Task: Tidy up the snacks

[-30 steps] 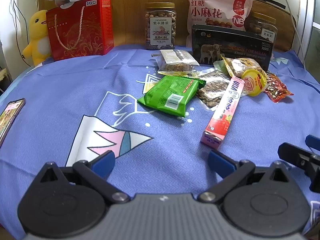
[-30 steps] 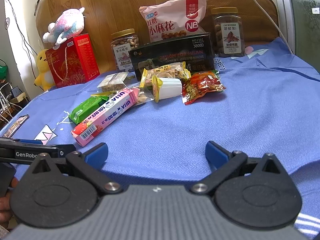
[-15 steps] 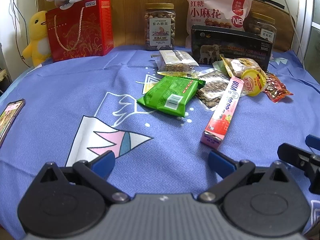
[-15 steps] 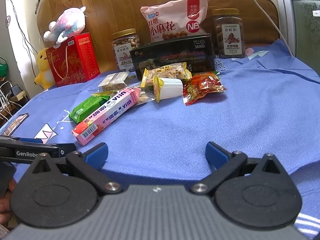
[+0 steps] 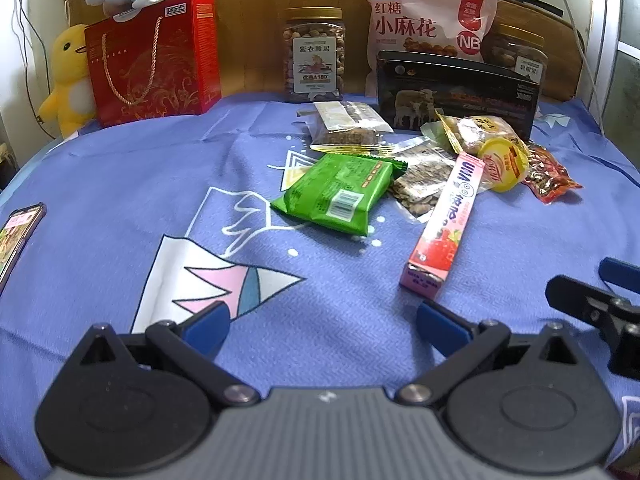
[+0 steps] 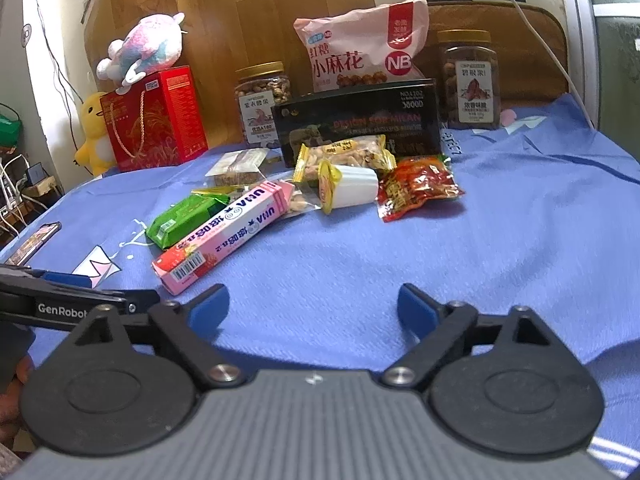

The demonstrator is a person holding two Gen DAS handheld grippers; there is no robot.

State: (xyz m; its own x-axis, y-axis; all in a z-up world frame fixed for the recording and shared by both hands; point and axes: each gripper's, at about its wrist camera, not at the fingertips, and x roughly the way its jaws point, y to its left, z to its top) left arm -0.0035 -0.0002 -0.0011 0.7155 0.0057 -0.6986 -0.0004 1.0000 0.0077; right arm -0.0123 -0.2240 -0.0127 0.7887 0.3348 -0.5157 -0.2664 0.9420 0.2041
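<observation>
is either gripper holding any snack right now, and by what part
Nothing is held: left gripper open over bare blue cloth; right gripper closing, nothing between them.

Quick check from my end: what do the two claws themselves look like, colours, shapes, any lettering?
Both match: the left claw and right claw each have blue finger pads on black linkage arms with silver pivot pins, two round black discs, and a ribbed grey body. Seen from the right wrist camera, the left claw's side carries white "GenRobot" lettering. No cables show on either.
</observation>
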